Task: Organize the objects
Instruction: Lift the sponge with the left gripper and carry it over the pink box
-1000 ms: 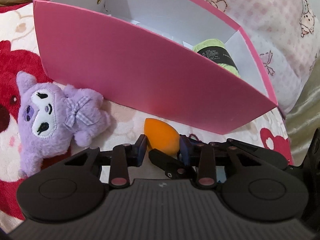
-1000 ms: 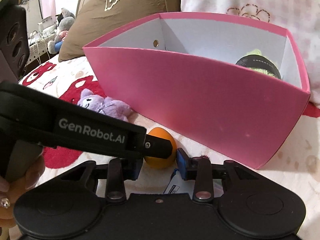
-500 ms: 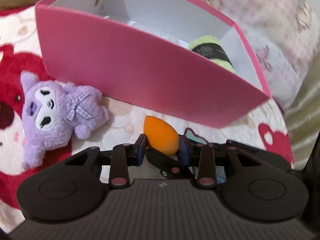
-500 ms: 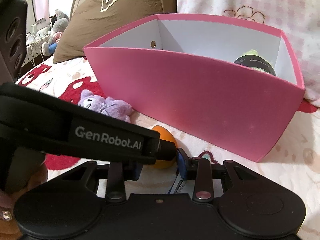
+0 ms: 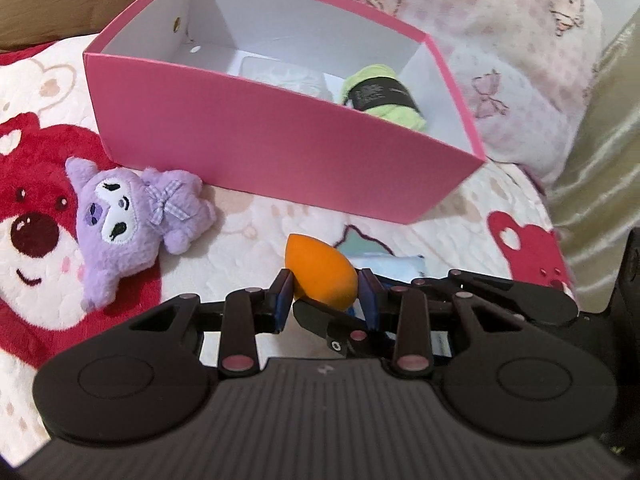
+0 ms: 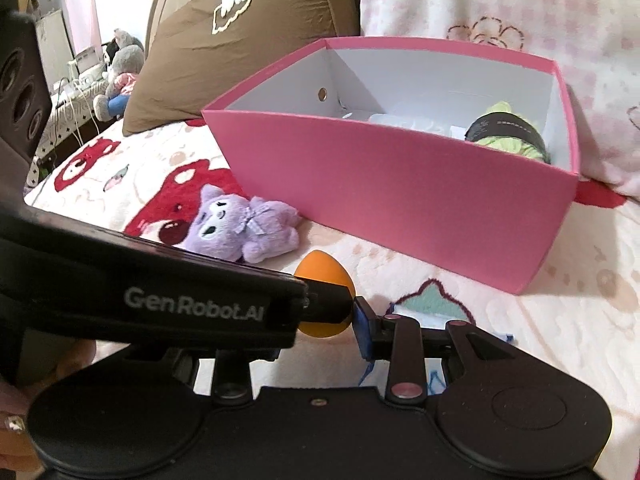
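An orange egg-shaped sponge (image 5: 322,273) sits between the blue pads of my left gripper (image 5: 325,294), which is shut on it and holds it above the blanket. In the right wrist view the sponge (image 6: 323,280) shows behind the left gripper's finger, which crosses in front of my right gripper (image 6: 320,322). The right gripper's jaws stand apart; its left pad is hidden. The pink box (image 5: 280,136) stands ahead, open-topped, with a green roll (image 5: 382,96) and a clear packet (image 5: 280,74) inside. A purple plush (image 5: 132,216) lies left of the sponge.
A light blue packet (image 5: 394,266) lies on the bear-print blanket (image 5: 32,216) under the grippers. A brown pillow (image 6: 240,36) and pink checked bedding (image 6: 520,4) stand behind the box. A cluttered shelf with a plush toy (image 6: 116,76) is far left.
Both grippers have risen and pulled back from the box, so its inside shows more. The orange sponge has come up with the left gripper.
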